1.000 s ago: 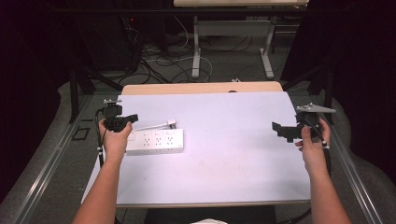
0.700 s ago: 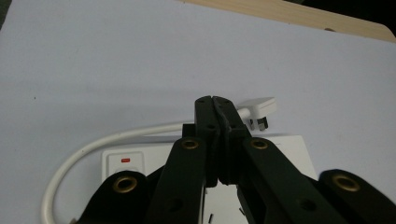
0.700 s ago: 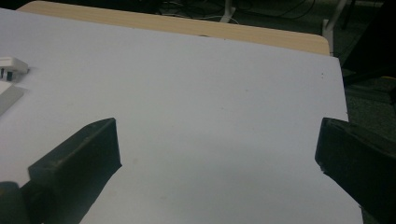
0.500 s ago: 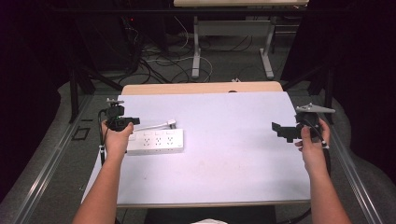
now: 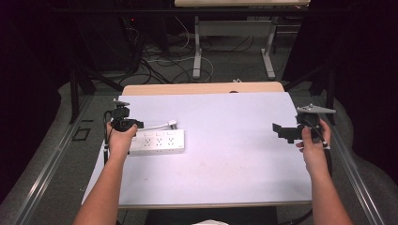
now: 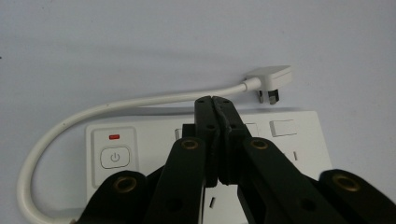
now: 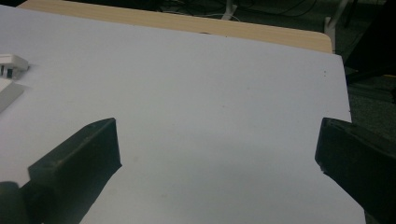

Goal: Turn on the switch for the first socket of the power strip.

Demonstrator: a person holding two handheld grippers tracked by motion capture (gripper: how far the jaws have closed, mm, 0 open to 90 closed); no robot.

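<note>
Strip: the white power strip [image 5: 157,142] lies flat on the left part of the table [image 5: 225,168], long side across your view. Its cord [image 6: 116,105] loops from the switch end round behind it to the plug [image 6: 271,79], which lies loose on the table just beyond the strip's far edge.

Left claw: your left gripper [image 6: 214,105] hangs over the strip with its jaws pressed tight together and nothing between them. In the left gripper view the tips sit above the far edge of the strip, near the cord but apart from the plug.

Right claw: your right gripper [image 7: 217,140] stands wide, jaws far apart with bare table between them, well away from the strip at the right edge.

Step in hand: it looks like you're lining up on the plug or cord. Spread the left jaws before you go lower; closed tips will only shove the cord. Take the plug by its flat sides, prongs clear of the pads.

Left hand [image 5: 121,138]: at the strip's switch end, wrist low, gripper tilted forward and down.

Right hand [image 5: 313,140]: raised at the table's right side, gripper level, pointing left across the table. Bring it over to pin the strip, as it may slide.
</note>
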